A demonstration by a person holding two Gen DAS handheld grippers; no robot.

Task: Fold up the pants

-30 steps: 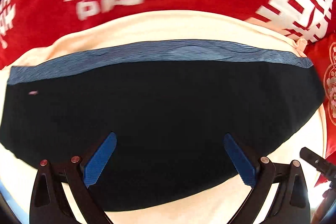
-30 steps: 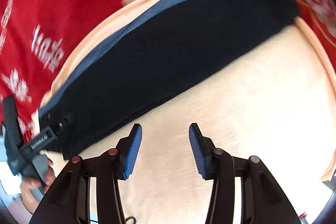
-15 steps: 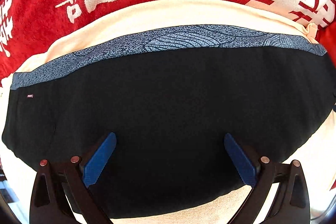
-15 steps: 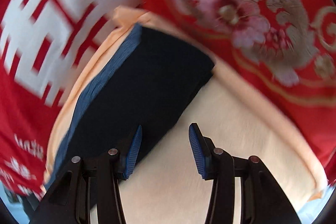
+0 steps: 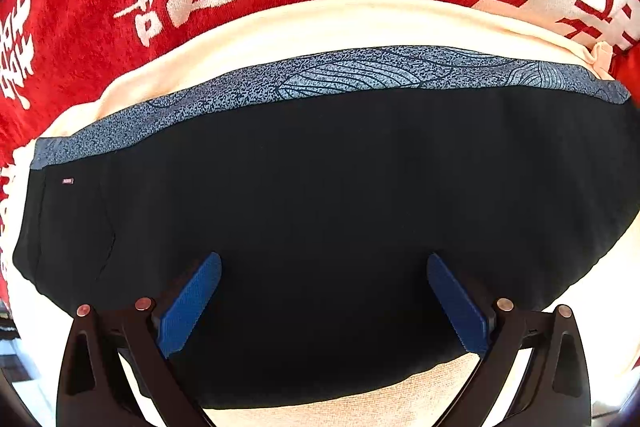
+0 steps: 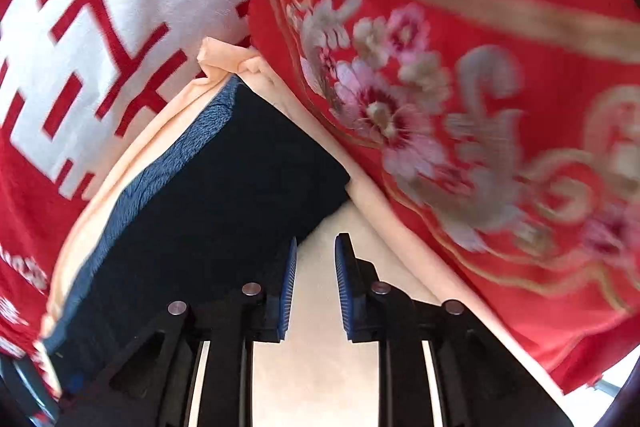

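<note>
The left hand-held gripper [image 5: 324, 291], jaws spread wide and empty, hovers over folded black pants with a blue patterned waistband [image 5: 320, 195] lying on a cream cloth [image 5: 320, 23]. The right hand-held gripper [image 6: 316, 267], jaws narrowly parted and empty, sits beside the pants' corner near red embroidered fabric [image 6: 480, 67].

The pants [image 5: 340, 211] are lying flat as a wide, folded black bundle on a cream cloth [image 5: 320, 27], their blue-grey patterned waistband [image 5: 360, 75] (leaf-like line print) running along the far edge, with a tiny tag [image 5: 67, 181] showing near the left end.
</note>
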